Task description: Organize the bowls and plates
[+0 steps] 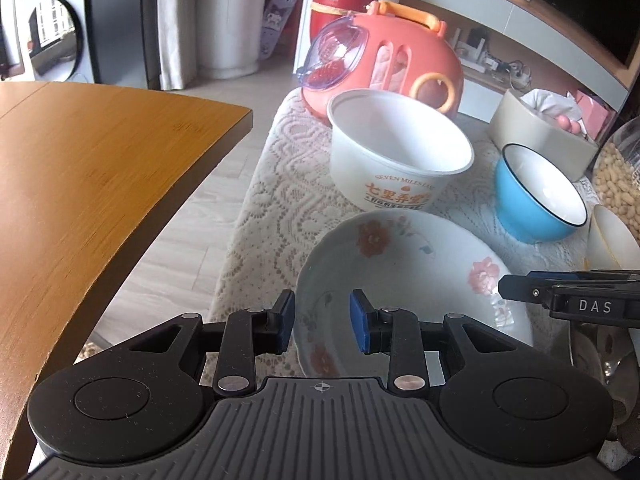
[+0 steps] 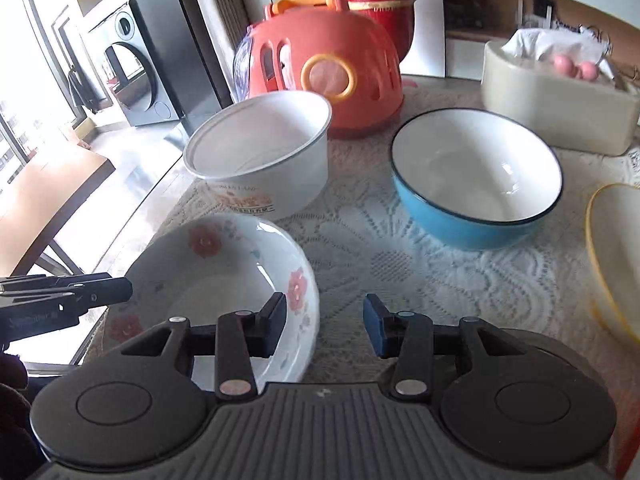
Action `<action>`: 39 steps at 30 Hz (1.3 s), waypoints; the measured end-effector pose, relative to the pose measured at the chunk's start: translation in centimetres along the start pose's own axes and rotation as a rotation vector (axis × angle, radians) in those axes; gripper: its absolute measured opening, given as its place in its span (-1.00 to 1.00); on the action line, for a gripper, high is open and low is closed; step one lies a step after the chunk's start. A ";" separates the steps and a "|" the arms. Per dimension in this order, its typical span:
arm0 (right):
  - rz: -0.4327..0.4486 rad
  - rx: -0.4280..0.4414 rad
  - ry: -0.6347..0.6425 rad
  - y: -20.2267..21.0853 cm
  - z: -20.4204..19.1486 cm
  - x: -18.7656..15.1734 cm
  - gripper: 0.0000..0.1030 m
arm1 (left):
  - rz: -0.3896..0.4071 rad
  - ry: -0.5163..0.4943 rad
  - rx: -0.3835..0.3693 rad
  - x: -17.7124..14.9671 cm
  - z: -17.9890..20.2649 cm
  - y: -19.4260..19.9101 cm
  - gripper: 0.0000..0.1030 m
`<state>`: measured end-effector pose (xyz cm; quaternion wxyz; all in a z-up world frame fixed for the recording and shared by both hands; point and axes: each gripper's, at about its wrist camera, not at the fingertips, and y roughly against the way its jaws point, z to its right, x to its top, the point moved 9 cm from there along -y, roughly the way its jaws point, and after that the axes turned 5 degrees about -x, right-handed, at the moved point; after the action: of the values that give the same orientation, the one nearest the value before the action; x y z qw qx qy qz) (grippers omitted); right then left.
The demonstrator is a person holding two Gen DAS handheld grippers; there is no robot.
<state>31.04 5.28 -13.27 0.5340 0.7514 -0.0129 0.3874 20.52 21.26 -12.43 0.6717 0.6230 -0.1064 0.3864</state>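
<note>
Lace cloth [image 2: 400,264] covers the side table where our dishes sit, with a wooden table [image 1: 100,184] at the left of the left wrist view and a washing machine [image 2: 136,76] far behind.

We see the floral dish [image 1: 400,280] lowest in both views, at the near corner of the cloth. Above it stands the white takeaway tub [image 1: 396,152], and to the right the blue bowl [image 2: 476,184]. A yellow-rimmed bowl [image 2: 616,264] is cut off at the right edge. The coral toy basket [image 2: 328,72] sits behind the tub.

Our left gripper [image 1: 322,326] has its jaws apart, straddling the dish's near-left rim; we cannot tell whether the pads touch it. Our right gripper [image 2: 324,326] is also apart and empty, its left finger over the dish's right rim and its right finger over bare lace.

We judge the dish to be glazed ceramic: stiff, fairly heavy, slick and chippable, so the raised rim is the place to pinch, deep and squarely. The blue bowl looks similar. The tub seems to be thin plastic, light and flexible, best held gently at its rolled lip.
</note>
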 end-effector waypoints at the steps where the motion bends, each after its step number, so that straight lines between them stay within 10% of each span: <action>1: -0.013 0.002 -0.005 -0.6 -0.3 0.0 -0.18 | -0.004 -0.002 0.009 -0.1 -0.2 -0.2 -0.34; 11: -0.042 0.110 -0.024 -1.1 -1.9 0.0 -0.13 | -0.062 0.052 -0.058 0.1 0.7 -1.9 0.07; 19: -0.003 0.122 0.023 0.9 -1.9 0.0 -0.13 | -0.093 0.103 -0.239 0.6 3.3 -3.5 0.01; 25: 0.156 0.008 0.061 4.3 -0.3 1.2 -0.13 | 0.077 -0.016 -0.116 2.1 3.6 -0.7 -0.15; 28: 0.241 -0.111 0.067 7.3 3.1 1.1 -0.13 | 0.141 0.011 -0.178 3.3 4.6 1.2 -0.15; 33: 0.208 -0.281 0.002 9.3 10.3 -1.8 -0.13 | 0.000 -0.043 -0.444 1.2 12.1 0.8 -0.15; 39: 0.122 -0.269 -0.051 8.7 12.6 -5.4 -0.13 | -0.130 -0.160 -0.404 -2.9 17.0 -2.5 -0.15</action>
<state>30.66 -10.87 -11.27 0.6048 0.6806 -0.1236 0.3948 25.92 4.69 -12.68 0.7957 0.5100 -0.1943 0.2625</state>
